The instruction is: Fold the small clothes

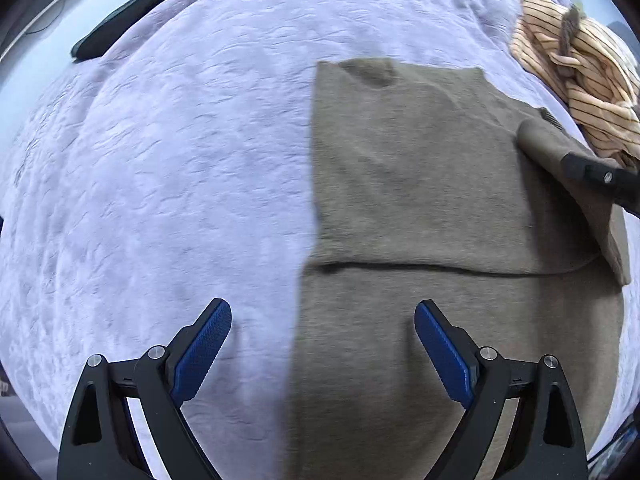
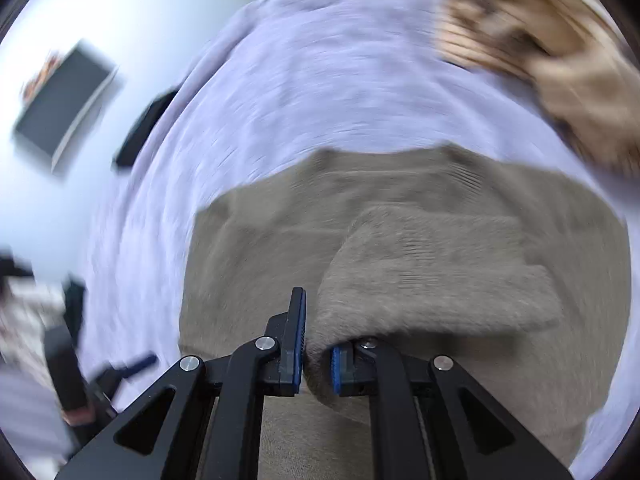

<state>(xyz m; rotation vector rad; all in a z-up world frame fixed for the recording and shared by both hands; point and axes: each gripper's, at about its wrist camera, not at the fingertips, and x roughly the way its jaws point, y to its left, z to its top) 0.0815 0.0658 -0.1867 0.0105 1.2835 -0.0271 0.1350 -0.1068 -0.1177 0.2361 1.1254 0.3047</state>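
A taupe knit sweater lies flat on a lilac blanket, its left edge folded straight and a fold line across its lower part. My left gripper is open and empty, hovering over the sweater's lower left edge. My right gripper is shut on a fold of the sweater, its sleeve, lifted over the body. In the left wrist view the right gripper shows at the far right, wrapped in that sleeve. The right wrist view is motion-blurred.
A crumpled tan striped garment lies at the blanket's far right, also in the right wrist view. A dark flat object lies at the blanket's far left edge. A grey panel stands beyond it.
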